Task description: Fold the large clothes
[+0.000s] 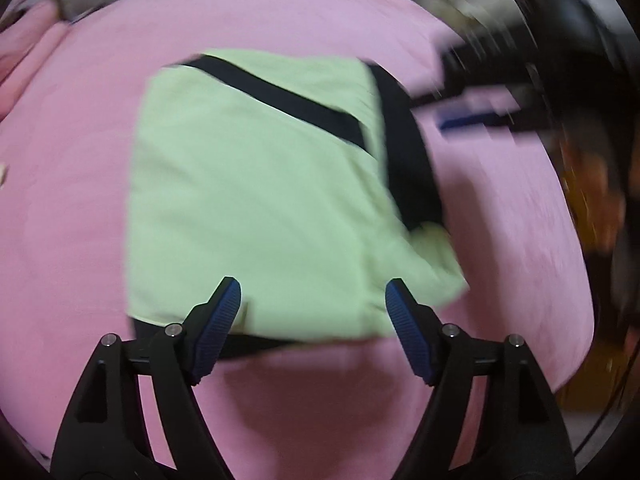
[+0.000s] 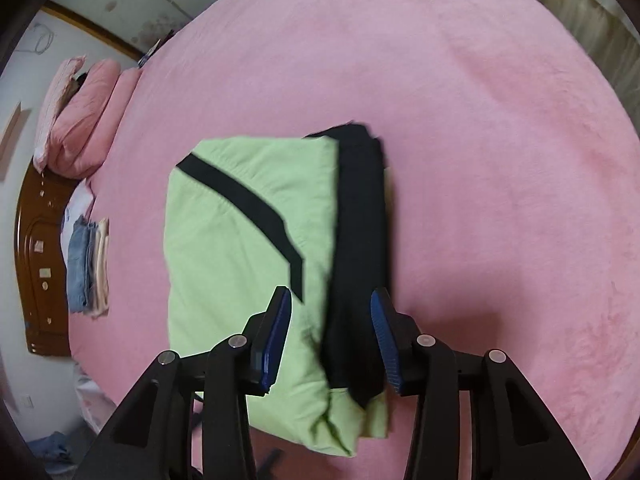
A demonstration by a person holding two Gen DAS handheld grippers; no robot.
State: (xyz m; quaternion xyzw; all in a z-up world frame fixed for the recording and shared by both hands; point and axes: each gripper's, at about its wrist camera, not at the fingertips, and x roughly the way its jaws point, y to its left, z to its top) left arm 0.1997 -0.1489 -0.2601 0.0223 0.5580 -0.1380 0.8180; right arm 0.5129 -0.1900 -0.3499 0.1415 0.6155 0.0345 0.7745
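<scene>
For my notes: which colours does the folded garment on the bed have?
The folded garment is light green with black bands, clearest in the right wrist view.

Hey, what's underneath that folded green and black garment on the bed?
The garment lies directly on the pink bedspread, which shows all around it. Its own black layers peek out along one edge and beneath the near edge. Whether anything else lies under it cannot be seen; the fabric covers that spot.

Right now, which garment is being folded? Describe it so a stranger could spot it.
Start at the pink bed. In its middle lies the folded garment, a pale green rectangle. Unlike the small stack of clothes near the wooden headboard, it has black bands.
</scene>
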